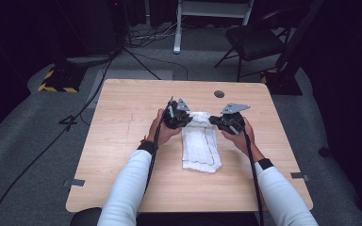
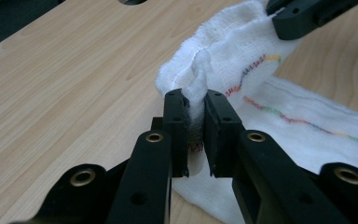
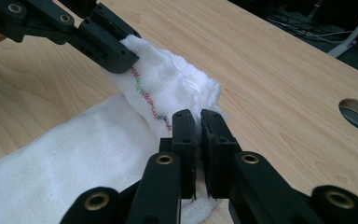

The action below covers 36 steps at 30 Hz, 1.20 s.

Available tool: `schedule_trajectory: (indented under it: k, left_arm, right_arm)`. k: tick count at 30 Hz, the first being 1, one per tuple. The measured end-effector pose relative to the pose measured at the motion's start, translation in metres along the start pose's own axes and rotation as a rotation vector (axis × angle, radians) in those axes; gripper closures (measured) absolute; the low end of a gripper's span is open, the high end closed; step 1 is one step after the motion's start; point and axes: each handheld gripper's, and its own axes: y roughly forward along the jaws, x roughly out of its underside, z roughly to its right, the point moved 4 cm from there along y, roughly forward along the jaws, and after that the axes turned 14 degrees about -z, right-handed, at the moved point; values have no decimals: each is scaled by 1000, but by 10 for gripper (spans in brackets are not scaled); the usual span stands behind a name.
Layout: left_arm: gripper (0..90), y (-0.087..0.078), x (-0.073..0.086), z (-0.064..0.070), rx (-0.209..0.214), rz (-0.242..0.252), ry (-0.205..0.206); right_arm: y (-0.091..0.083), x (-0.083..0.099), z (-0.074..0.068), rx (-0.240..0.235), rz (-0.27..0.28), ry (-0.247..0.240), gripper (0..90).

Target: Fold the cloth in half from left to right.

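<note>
cloth (image 1: pixel 199 143) | far edge pinched | left claw (image 1: pixel 185 118) | right claw (image 1: pixel 215 121)

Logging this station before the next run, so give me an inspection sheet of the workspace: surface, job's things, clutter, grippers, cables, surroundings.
Surface: light wooden table with a round hole near its far edge.
Job's things: white cloth with multicoloured stitching, far end lifted, near end lying on the table.
Clutter: nothing seen.
Grippers: left gripper and right gripper each shut on a far corner of the cloth.
Cables: gripper cable trails along the right sleeve; more cables on the floor.
Surroundings: grey floor, dark chair.
</note>
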Motion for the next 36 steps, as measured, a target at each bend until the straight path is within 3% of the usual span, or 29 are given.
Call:
schedule_trajectory:
  k: [10, 20, 26, 36]
  left_arm:
    - [808, -11, 12, 15, 28, 2, 61]
    - [808, -23, 26, 29, 65, 3, 94]
    - [807, -26, 35, 39, 83, 0, 132]
    - [802, -28, 51, 56, 103, -14, 160]
  right_arm:
    - [-11, 9, -11, -48, 10, -30, 851]
    - [-23, 17, -27, -84, 0, -82, 851]
    - [-30, 24, -37, -121, 4, -95, 850]
    - [-34, 38, -54, -162, -25, -129, 850]
